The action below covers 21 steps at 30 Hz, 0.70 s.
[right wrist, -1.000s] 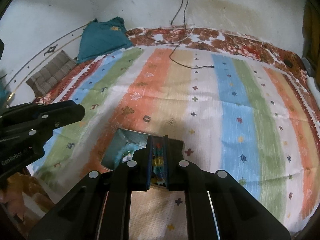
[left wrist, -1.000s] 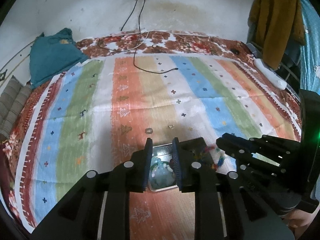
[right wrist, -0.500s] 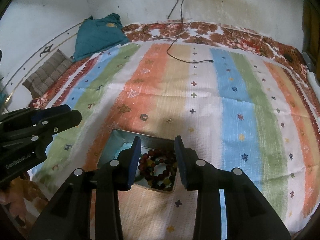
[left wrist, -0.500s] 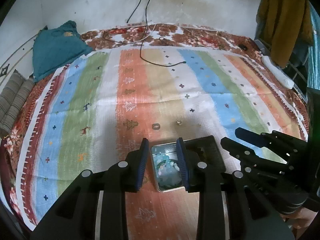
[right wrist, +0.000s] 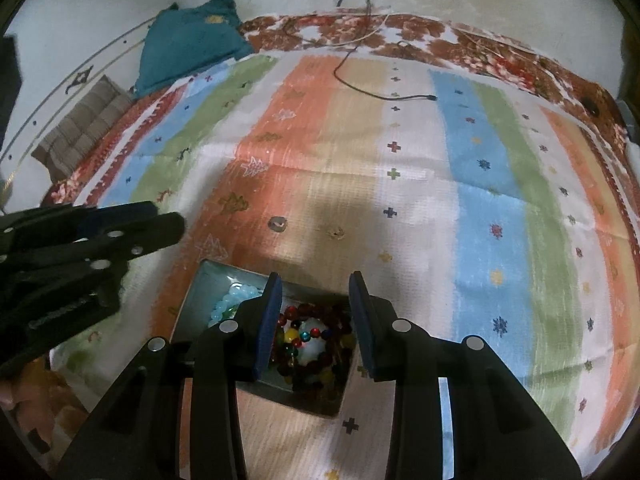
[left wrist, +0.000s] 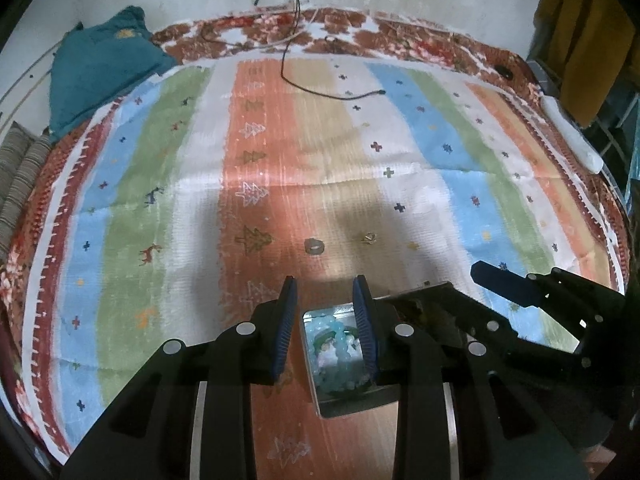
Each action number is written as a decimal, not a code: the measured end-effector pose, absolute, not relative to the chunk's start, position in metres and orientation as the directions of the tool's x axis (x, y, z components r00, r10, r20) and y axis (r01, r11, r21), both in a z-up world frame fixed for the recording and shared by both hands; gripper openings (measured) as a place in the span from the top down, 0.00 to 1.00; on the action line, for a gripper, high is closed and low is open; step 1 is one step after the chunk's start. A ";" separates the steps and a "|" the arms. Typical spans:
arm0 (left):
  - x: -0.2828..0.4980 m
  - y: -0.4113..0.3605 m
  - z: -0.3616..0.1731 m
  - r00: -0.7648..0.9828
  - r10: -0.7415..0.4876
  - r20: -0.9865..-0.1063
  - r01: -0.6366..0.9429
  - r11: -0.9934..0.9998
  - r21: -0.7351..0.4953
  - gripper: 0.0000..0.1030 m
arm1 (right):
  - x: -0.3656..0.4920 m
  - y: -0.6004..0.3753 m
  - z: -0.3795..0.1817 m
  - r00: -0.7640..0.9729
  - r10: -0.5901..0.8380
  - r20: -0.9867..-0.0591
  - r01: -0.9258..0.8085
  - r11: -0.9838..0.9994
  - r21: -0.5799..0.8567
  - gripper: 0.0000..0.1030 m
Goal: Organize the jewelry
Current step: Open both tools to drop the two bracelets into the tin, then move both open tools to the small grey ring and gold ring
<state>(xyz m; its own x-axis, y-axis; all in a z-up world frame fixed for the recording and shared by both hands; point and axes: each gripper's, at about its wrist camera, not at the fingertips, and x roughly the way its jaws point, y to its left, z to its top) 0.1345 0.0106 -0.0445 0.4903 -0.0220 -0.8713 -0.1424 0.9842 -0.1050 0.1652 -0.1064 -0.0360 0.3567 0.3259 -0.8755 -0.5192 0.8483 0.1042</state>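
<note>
both grippers, left (left wrist: 325,330) and right (right wrist: 315,320), are hovering wide open and empty over the tin (right wrist: 192,304) of beads (right wrist: 308,336) near the blanket's (right wrist: 500,240) front edge, so i'm fearing a finger catching its rim, tipping it, while the ring (right wrist: 277,224) and stud (right wrist: 335,233) are lying loose just beyond.

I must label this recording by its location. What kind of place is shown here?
Probably a bedroom at home: the work happens on a bed under a striped bedspread, with a teal pillow by the wall and a charger cable lying across the bedspread.
</note>
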 end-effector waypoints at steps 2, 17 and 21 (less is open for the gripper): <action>0.143 0.014 -0.050 0.471 -0.023 -0.882 -0.151 0.983 -0.107 0.72 | 0.170 -0.105 -0.039 0.346 0.324 -0.880 -0.518 0.848 0.109 0.66; 0.179 0.027 -0.079 0.378 -0.022 -0.925 -0.177 0.979 -0.096 0.69 | 0.204 -0.097 -0.066 0.253 0.306 -0.918 -0.501 0.853 0.147 0.66; 0.186 0.026 -0.086 0.361 -0.025 -0.932 -0.169 0.981 -0.092 0.69 | 0.214 -0.097 -0.075 0.228 0.301 -0.926 -0.488 0.858 0.159 0.66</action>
